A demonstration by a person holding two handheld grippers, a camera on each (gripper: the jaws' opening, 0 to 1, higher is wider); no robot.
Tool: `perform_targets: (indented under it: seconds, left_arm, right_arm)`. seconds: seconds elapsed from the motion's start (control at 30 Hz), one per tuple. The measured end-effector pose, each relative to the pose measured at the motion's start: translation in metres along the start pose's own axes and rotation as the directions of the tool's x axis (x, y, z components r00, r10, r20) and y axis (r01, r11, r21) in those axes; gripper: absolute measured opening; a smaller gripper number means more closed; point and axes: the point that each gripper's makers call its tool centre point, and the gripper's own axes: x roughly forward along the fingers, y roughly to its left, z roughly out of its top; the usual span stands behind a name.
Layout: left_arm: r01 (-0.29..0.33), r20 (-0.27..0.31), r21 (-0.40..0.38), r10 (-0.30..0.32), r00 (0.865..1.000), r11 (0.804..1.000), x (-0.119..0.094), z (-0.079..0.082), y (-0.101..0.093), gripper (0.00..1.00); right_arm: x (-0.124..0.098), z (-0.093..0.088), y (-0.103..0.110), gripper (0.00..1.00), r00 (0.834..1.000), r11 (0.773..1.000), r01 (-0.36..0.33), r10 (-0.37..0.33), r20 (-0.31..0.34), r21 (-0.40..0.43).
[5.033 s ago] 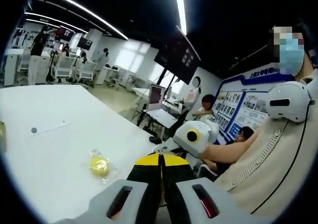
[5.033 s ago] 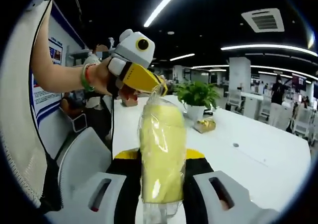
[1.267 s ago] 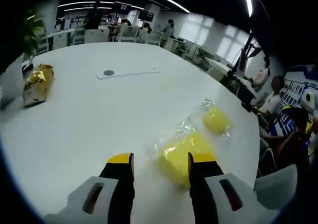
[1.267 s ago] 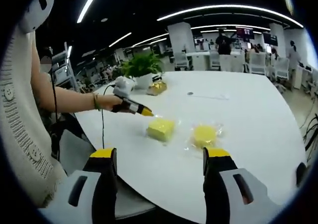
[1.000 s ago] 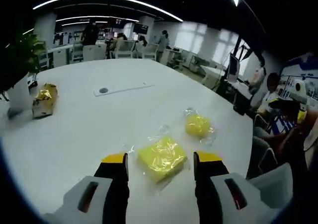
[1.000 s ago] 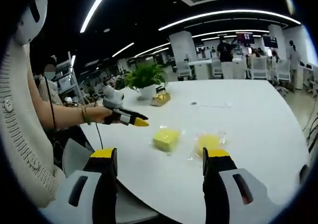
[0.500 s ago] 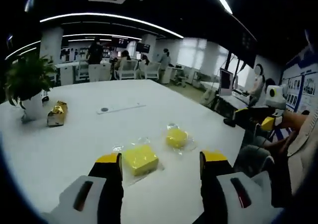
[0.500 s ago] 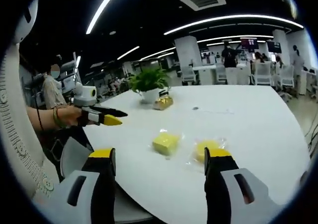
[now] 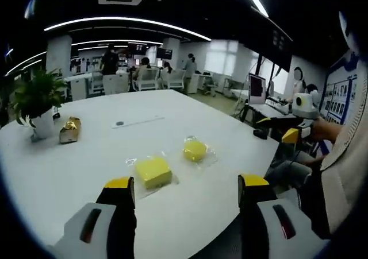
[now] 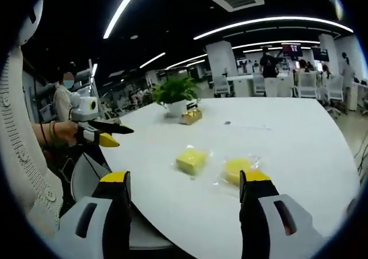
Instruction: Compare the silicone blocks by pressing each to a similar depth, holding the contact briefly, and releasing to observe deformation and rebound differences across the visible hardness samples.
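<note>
Left gripper [image 9: 187,191] and right gripper [image 10: 185,184] released, bagged yellow blocks [image 9: 152,172] (labels apparently unreadable) on white table [image 9: 86,155]

Two yellow silicone samples in clear wrap lie on the white worktop [image 9: 75,167]: one square block [image 9: 152,172] and one round block [image 9: 195,150]. One potted plant [image 9: 35,101] and one gold foil packet [image 9: 69,130] stand farther back. Two grippers are held off the worktop edge.

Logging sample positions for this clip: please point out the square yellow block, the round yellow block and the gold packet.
square yellow block [image 9: 152,172], left gripper view, top face
round yellow block [image 9: 194,150], left gripper view, centre
gold packet [image 9: 70,130], left gripper view, front side
</note>
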Motion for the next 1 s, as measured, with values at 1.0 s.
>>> perform_targets:
  seconds: [1.0]
  left_arm:
    - [0.124, 0.085, -0.381, -0.099, 0.991, 0.916, 0.053, 0.038, -0.003, 0.64]
  right_arm:
    - [-0.007, -0.001, -0.022, 0.7, 1.0, 1.0, 0.012, -0.012, 0.0, 0.019]
